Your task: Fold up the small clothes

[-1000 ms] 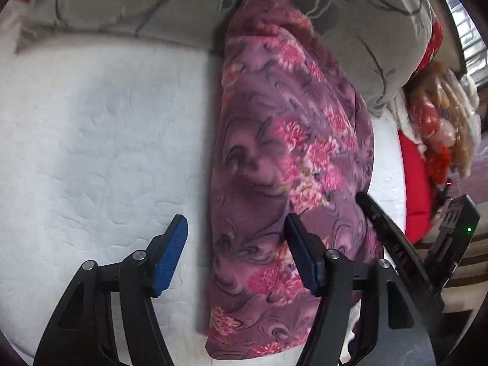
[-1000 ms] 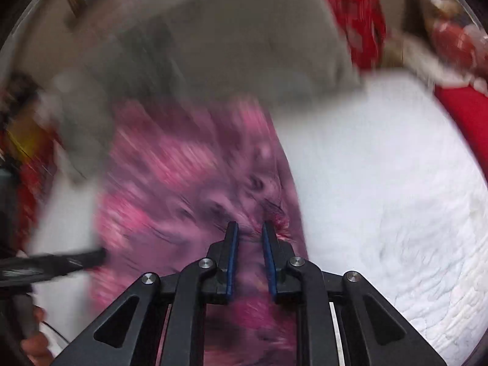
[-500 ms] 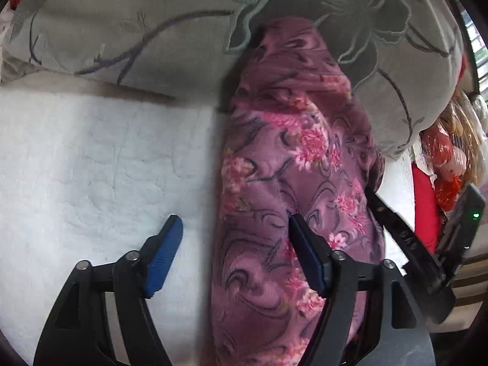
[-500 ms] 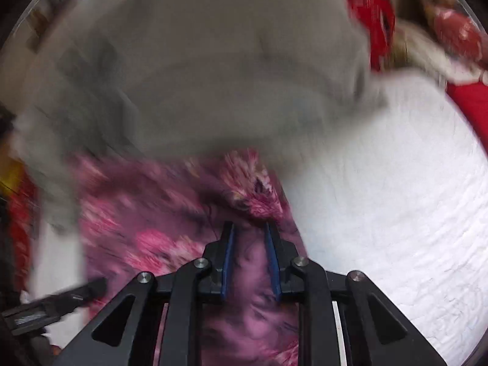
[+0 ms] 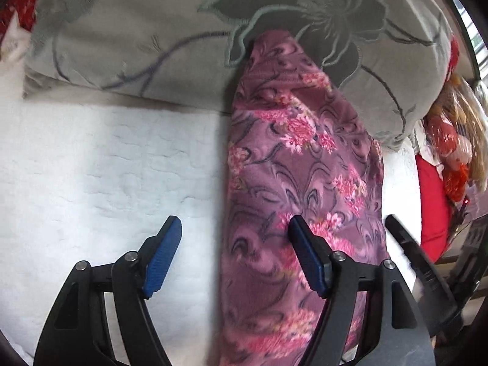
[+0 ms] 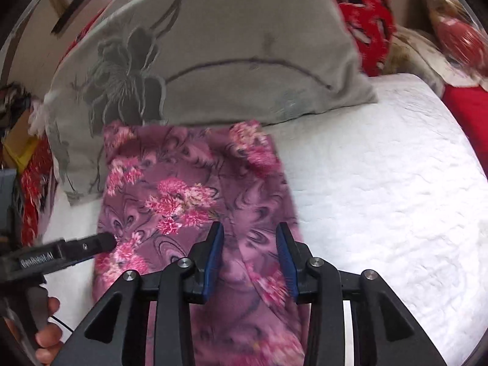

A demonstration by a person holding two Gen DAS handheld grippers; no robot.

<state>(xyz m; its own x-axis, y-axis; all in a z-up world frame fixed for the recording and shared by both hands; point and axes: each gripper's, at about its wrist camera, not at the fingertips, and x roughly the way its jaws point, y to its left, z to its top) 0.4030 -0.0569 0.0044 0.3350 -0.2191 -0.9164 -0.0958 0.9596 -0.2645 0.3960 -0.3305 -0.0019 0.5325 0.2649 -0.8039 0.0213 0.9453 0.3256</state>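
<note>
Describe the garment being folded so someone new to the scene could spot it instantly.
Start at the white quilted bed cover, then find the grey pillow with the dark embroidered flower at its far end. The garment lies as a long strip with one end against that pillow: purple fleece printed with pink flowers and dark swirls, the only patterned purple fabric there.

**Soft daylight, fisheye bending, slight blur at the rims**

Both wrist views are evenly lit by diffuse daylight; a bright window strip (image 5: 475, 45) shows at the left view's right edge. The white quilted bedspread (image 5: 91, 167) nearly blows out to glare. The purple floral garment (image 5: 299, 167) throws a soft shadow along its left edge. Straight lines bow toward dark circular corners. The red cushions (image 6: 466, 39) at the right view's rim smear with motion blur.
</note>
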